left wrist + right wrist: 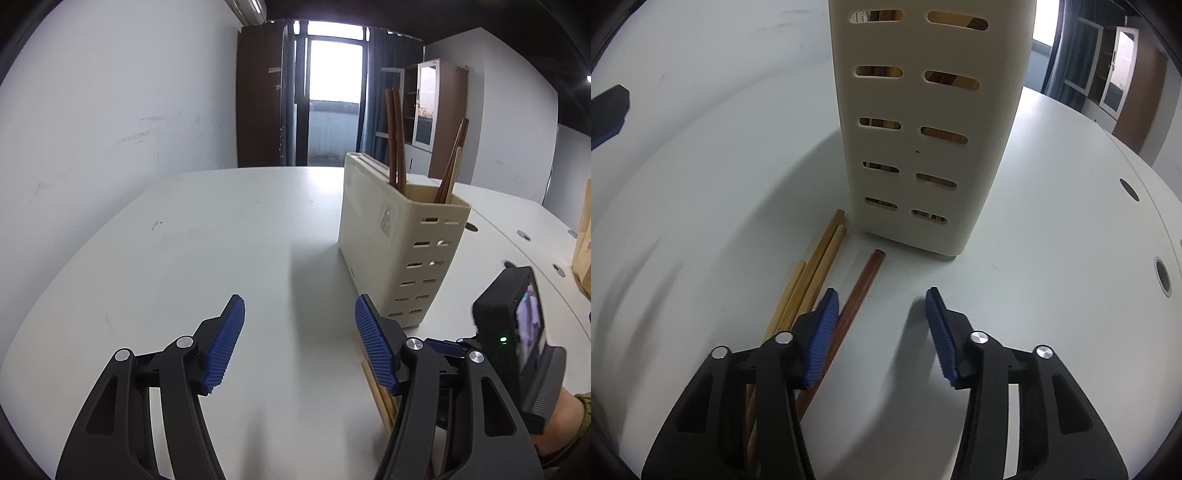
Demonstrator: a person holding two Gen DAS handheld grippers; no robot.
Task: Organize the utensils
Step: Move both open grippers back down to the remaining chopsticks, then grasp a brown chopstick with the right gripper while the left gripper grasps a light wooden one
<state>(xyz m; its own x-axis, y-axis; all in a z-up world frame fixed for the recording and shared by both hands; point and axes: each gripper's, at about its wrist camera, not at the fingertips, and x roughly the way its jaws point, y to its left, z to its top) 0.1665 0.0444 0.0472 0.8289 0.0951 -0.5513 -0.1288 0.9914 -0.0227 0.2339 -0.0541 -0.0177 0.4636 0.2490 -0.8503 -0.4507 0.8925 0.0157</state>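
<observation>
Some sticks were in the box, and some still lay on the table.

The box stood just ahead of the right gripper and ahead and to the right of the left gripper. Four chopsticks already stood in it, two dark ones at the back and a dark and a light one at the front. Four more were left to put in. A dark stick lay between the right gripper's blue pads, close by the left pad, but the pads stood apart and did not squeeze it. Three light sticks lay just outside that left pad. The left gripper's pads were apart too, with nothing between them, over the bare table.
</observation>
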